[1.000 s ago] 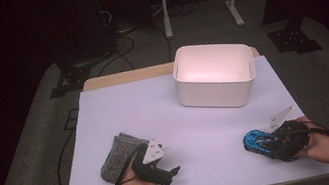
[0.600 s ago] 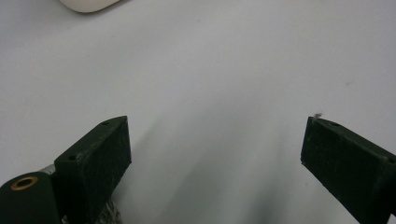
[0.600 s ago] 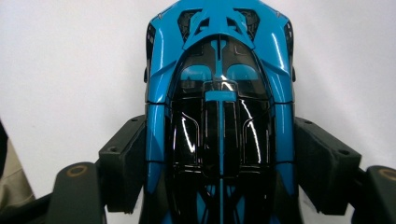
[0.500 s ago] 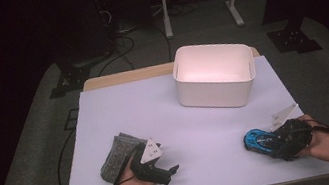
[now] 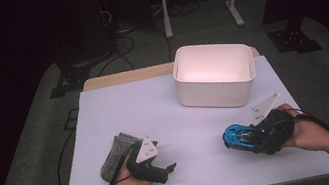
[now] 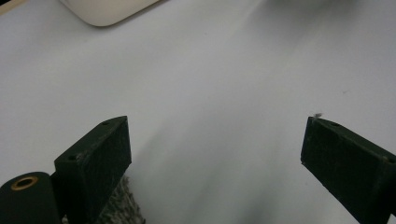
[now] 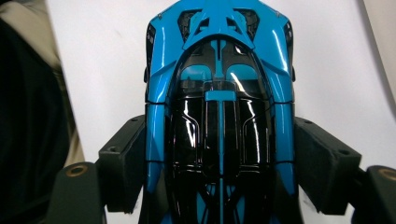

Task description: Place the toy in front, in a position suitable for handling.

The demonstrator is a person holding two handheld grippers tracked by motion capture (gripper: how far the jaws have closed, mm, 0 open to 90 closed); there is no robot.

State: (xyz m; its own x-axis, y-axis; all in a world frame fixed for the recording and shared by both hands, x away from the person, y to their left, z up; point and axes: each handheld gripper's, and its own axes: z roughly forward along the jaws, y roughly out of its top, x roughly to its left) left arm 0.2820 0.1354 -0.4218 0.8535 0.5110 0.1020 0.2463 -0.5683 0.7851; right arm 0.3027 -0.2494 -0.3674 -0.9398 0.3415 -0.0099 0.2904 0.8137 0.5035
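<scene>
At the bottom of the high view, two forearms are coming in over the white tabletop (image 5: 177, 120). At lower right, the right gripper (image 5: 248, 138) is clamping a blue and black toy car (image 5: 237, 137). In the right gripper view its jaws are pressing on both flanks of the car (image 7: 219, 116), standing wide only because the body between them is wide. Compared with a second ago, this hand is sitting a little higher in the frame and slightly further from the near edge, the car going with it. That suggests the car is now being lifted off the table rather than merely gripped, though the gap beneath it cannot be seen.

At lower left, the left gripper (image 5: 165, 171) is resting in much the same spot as a second ago. In the left gripper view its jaws are standing wide apart with bare table between them, holding nothing. A grey knitted cloth (image 5: 116, 154) is lying just beside it, towards the left edge; a corner of it (image 6: 119, 205) is showing beside one jaw.

Further off, in the upper middle of the high view, an open white bin (image 5: 214, 75) is waiting with nothing visible inside. Judging by the lift, the car is probably heading there, which would call for a carry up and across the frame and a release above the rim.
</scene>
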